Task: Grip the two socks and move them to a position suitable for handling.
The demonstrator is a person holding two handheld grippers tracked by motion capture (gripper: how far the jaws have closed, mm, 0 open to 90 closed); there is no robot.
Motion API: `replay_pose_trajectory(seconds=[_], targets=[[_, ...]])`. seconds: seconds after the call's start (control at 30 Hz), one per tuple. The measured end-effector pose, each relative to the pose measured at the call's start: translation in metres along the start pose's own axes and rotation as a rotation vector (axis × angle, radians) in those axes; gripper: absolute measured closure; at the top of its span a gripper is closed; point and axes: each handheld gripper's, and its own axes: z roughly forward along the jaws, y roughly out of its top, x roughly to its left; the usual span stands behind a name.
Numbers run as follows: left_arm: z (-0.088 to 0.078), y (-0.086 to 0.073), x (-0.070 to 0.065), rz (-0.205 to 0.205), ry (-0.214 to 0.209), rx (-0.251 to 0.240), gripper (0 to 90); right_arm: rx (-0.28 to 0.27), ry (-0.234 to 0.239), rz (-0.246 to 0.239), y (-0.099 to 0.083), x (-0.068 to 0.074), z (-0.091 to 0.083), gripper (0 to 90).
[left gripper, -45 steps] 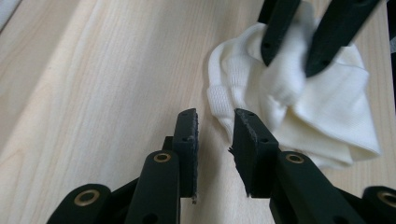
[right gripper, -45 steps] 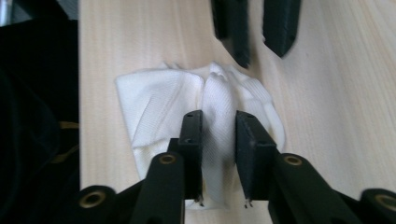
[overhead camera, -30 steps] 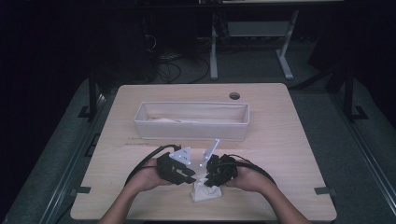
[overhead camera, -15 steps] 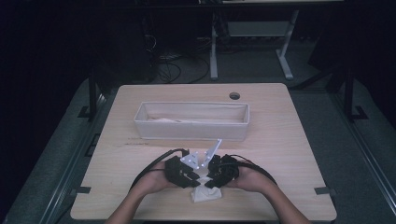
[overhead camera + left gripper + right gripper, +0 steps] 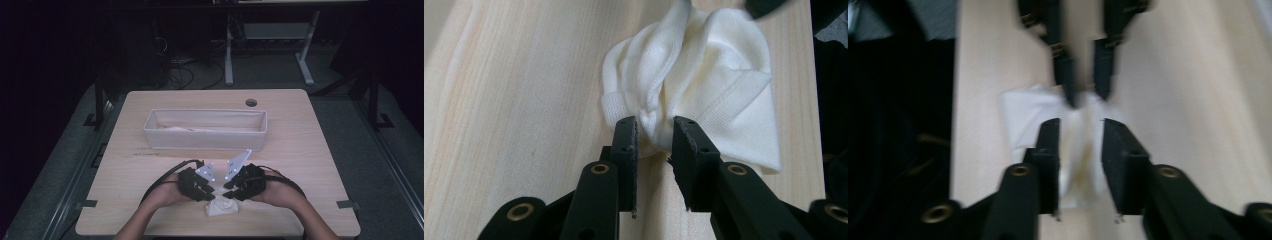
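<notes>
A white knitted cloth point(image 5: 222, 208) lies bunched near the table's front edge. My left gripper point(image 5: 212, 195) comes at it from the left and my right gripper point(image 5: 228, 193) from the right, tips almost meeting over it. In the left gripper view, the left gripper point(image 5: 655, 127) is shut on a raised fold of the cloth point(image 5: 719, 75). In the blurred right gripper view, the right gripper point(image 5: 1080, 127) has its jaws narrowly apart around another fold of the cloth point(image 5: 1020, 112). The left gripper point(image 5: 1085, 92) faces it from the far side of the cloth.
A long white fabric bin point(image 5: 205, 141) stands across the middle of the wooden table point(image 5: 315, 155), just beyond the hands. A cable hole point(image 5: 251, 102) sits at the back right. The front edge runs close behind the cloth. The floor around is dark.
Both hands have drawn closer together over the cloth. The left gripper moved right and the gripper tips now nearly touch.
</notes>
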Motion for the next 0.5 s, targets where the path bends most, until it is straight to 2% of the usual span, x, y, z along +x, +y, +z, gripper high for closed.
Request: replay_pose_trajectory(seconds=[0.1,0.13,0.2,0.33,0.43,0.5], targets=[[0.000,0.000,0.000,0.001,0.000,0.000,73.1,0.063,0.011,-0.031,0.000,0.004,0.009,76.5],[0.000,0.000,0.000,0.001,0.001,-0.001,73.3,0.099,-0.011,-0.027,0.000,0.005,0.013,76.5],[0.000,0.000,0.000,0.006,0.003,0.004,74.5,0.128,-0.023,-0.019,-0.001,0.003,0.018,76.2],[0.000,-0.001,0.001,0.004,-0.002,0.001,74.5,0.151,-0.034,-0.024,-0.001,-0.001,0.026,77.1],[-0.002,-0.001,0.002,-0.002,-0.008,-0.011,76.6,0.174,-0.029,-0.018,-0.001,0.000,0.030,82.7],[-0.003,-0.001,0.003,0.001,-0.005,0.005,78.4,0.178,-0.021,-0.017,0.000,0.000,0.031,86.9]])
